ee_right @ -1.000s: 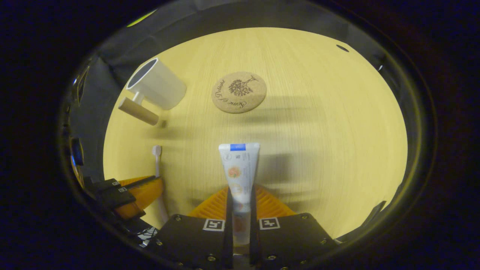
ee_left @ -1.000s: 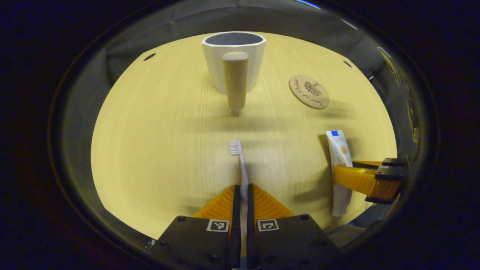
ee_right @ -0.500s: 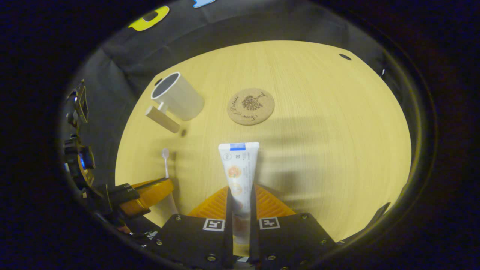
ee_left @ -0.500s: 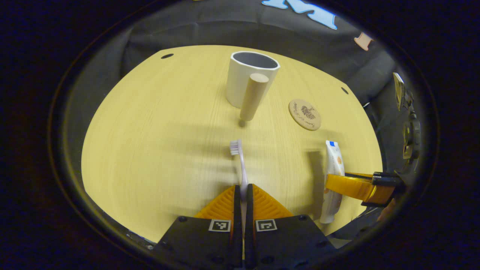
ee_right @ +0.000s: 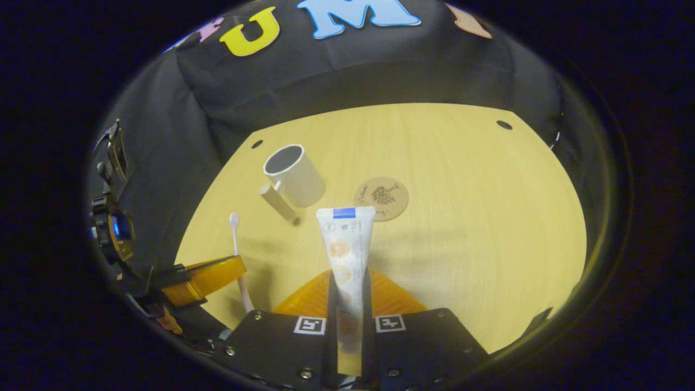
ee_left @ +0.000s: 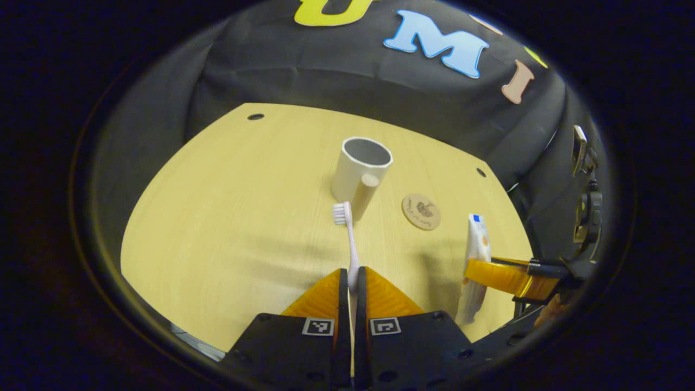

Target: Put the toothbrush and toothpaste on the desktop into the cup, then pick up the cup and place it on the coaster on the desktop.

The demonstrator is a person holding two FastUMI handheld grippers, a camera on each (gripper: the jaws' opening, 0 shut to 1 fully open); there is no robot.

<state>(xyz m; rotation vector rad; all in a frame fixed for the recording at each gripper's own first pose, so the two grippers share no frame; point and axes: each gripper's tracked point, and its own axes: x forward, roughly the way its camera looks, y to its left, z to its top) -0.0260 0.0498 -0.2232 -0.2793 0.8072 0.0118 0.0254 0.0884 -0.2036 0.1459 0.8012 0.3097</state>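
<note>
A white toothbrush [ee_left: 349, 239] stands out bristles first from my left gripper [ee_left: 352, 278], which is shut on its handle and holds it above the desk. In the right gripper view my right gripper [ee_right: 348, 282] is shut on a white toothpaste tube [ee_right: 346, 239], also lifted. A white cup [ee_left: 360, 172] with a wooden peg handle stands upright ahead of both, its opening empty. The round cork coaster [ee_left: 421, 212] lies to the right of the cup. The right gripper view shows the cup [ee_right: 295, 174], the coaster [ee_right: 381, 197] and the left gripper [ee_right: 209, 274] with the toothbrush [ee_right: 238, 255].
The wooden desktop [ee_left: 228, 217] has small dark holes near its far corners. Black cloth walls close in behind and at the sides. Camera gear on a stand [ee_left: 586, 212] sits at the right edge in the left gripper view.
Both grippers have risen and pulled back from the desk, carrying the toothbrush and the toothpaste up with them. The cup and coaster now look smaller and farther off.
</note>
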